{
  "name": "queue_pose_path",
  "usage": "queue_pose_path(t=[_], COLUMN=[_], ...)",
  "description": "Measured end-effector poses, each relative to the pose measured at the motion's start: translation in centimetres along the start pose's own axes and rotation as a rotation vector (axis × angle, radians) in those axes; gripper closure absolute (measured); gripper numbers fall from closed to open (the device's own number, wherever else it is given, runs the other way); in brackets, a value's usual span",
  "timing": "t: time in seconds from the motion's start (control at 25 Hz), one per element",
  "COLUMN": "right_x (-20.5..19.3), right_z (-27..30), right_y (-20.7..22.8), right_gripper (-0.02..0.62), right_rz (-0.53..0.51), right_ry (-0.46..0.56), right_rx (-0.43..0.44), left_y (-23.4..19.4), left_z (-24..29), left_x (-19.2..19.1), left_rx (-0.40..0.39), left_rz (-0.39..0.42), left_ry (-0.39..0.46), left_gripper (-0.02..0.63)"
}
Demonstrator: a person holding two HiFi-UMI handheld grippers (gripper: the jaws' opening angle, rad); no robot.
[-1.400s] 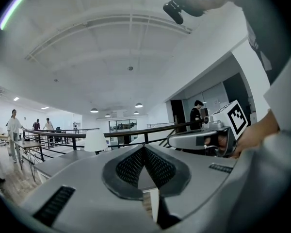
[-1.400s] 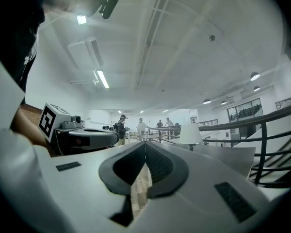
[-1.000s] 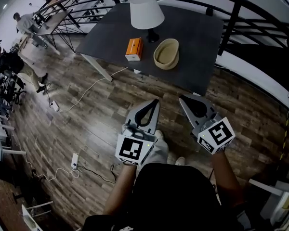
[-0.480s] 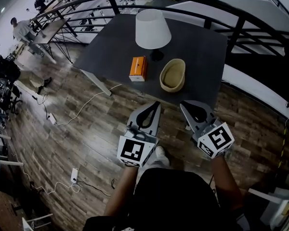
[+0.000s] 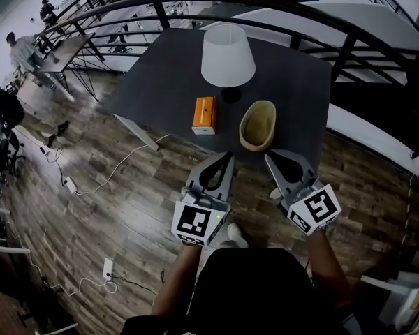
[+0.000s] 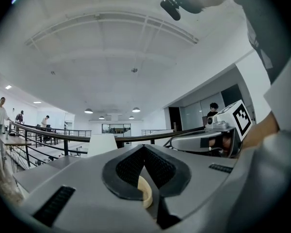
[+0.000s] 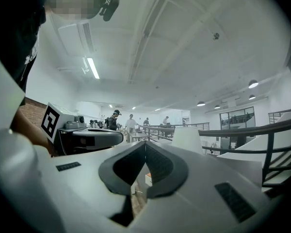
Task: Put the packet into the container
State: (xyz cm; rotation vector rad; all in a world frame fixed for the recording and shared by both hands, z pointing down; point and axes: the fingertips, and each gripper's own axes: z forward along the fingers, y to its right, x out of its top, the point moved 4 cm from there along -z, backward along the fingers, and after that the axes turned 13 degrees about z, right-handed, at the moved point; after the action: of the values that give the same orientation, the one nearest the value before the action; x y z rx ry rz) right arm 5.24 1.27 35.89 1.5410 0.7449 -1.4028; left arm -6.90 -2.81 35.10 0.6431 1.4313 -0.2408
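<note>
Tongs shut and empty, left gripper [image 5: 228,156] and right gripper [image 5: 269,158] are held level short of the table [image 5: 300,82]; the packet [image 5: 204,114], not yet gripped, lies just beside the container [image 5: 242,132], seemingly awaiting pickup.

Bright even indoor light, ceiling lamps [image 7: 252,84] glaring, fisheye edges w/ dark corners, fg soft.

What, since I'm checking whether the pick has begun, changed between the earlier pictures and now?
The left gripper and right gripper moved forward toward the table, nearing the orange packet and the basket. Nothing was grasped or released. Both grippers stay shut and empty; packet, basket and lamp sit unmoved.
</note>
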Motion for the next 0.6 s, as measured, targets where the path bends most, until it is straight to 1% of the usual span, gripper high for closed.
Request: queue_pose_path(t=[0.12, 0.32, 0.48, 0.6], right_x=[0.0, 0.0, 0.4, -0.1], right_z=[1.3, 3.0, 4.6, 5.7], right_y=[-0.3, -0.4, 0.2, 1.3], right_gripper=[0.591, 0.591, 0.591, 0.591], right_rz=[-0.007, -0.013, -0.021, -0.009], right_ry=[-0.007, -0.025, -0.026, -0.032], right_rx=[-0.007, -0.010, 0.002, 0.015], left_y=[-1.5, -3.6, -4.8, -5.4], left_z=[-0.3, -0.3, 0.4, 1.2], left_x=[-0.8, -1.7, -2.2, -3.2], left_rx=[0.001, 0.024, 0.031, 0.045], left_rz=[-0.005, -0.044, -0.046, -0.050], left_ry=[-0.004, -0.007, -0.016, -0.031], left_gripper=[0.600, 0.600, 0.600, 0.600])
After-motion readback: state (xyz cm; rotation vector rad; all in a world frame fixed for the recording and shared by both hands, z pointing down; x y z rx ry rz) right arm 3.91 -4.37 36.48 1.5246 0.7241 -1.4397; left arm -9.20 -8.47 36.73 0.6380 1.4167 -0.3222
